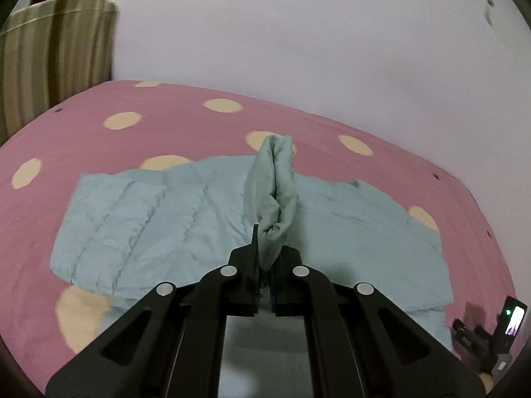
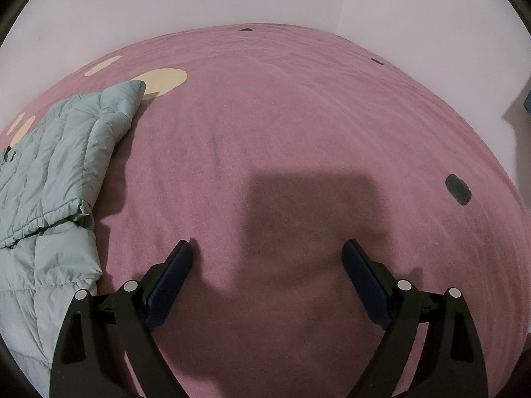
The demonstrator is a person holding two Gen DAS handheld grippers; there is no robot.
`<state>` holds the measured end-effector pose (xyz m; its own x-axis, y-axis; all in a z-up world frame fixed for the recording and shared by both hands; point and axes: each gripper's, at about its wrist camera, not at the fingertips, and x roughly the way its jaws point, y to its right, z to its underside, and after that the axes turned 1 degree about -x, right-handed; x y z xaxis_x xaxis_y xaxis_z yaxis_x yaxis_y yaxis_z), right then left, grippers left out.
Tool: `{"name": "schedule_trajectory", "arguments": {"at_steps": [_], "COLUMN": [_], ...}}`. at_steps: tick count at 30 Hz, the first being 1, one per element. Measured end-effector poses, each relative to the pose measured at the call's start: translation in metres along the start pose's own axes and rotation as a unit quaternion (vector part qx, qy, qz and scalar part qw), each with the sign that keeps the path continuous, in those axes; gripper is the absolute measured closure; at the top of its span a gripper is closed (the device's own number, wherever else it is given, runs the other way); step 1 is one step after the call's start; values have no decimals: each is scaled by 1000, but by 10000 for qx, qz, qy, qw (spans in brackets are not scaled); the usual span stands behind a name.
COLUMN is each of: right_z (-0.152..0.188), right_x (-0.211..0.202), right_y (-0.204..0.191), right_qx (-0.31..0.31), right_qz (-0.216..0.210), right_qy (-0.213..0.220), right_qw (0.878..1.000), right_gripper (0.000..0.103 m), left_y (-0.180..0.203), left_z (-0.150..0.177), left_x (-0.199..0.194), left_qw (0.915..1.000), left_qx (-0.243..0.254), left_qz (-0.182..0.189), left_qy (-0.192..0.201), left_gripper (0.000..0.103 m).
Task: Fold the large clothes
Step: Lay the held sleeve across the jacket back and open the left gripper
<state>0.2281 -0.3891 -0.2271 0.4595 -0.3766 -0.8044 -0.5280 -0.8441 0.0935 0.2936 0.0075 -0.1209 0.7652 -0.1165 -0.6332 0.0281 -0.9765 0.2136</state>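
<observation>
A pale green quilted jacket (image 1: pixel 172 219) lies spread on a pink bed cover with cream dots (image 1: pixel 99 139). My left gripper (image 1: pixel 265 252) is shut on a bunched fold of the jacket (image 1: pixel 275 192), which stands up from the jaws above the rest of the garment. In the right wrist view the jacket (image 2: pixel 56 172) lies at the left, partly folded over itself. My right gripper (image 2: pixel 268 252) is open and empty, above bare pink cover to the right of the jacket, casting a shadow.
A white wall runs behind the bed. A striped green and brown cushion (image 1: pixel 56 53) stands at the far left. The other hand-held device with a lit screen (image 1: pixel 504 325) shows at the lower right of the left wrist view. Dark spots (image 2: pixel 458 189) mark the cover.
</observation>
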Motion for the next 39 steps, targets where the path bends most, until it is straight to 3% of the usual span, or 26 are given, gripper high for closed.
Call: {"name": "schedule_trajectory", "arguments": {"at_steps": [12,20,29,39], "right_z": [-1,-1,-1,-1], "right_x": [1,1,2,2], "right_y": [-1,0,0,1], "right_qx": [20,19,16,15], "right_qz": [-23,-24,-23,-28], "right_qy": [-1,-3,-2,-2], "right_qw": [10000,10000,10000,10000], "right_gripper": [13,13,13,13], "left_y": [110,160,179,193], "left_z": [16,36,65,76], "left_x": [38,66,89,93], "left_qw": [9957,9910,9862,9835], "left_qx": [659,949,1149,1239], "left_qz": [561,729,670,721], "left_qy": [-315,-608,-983,-1103], "left_gripper": [99,99,99,99]}}
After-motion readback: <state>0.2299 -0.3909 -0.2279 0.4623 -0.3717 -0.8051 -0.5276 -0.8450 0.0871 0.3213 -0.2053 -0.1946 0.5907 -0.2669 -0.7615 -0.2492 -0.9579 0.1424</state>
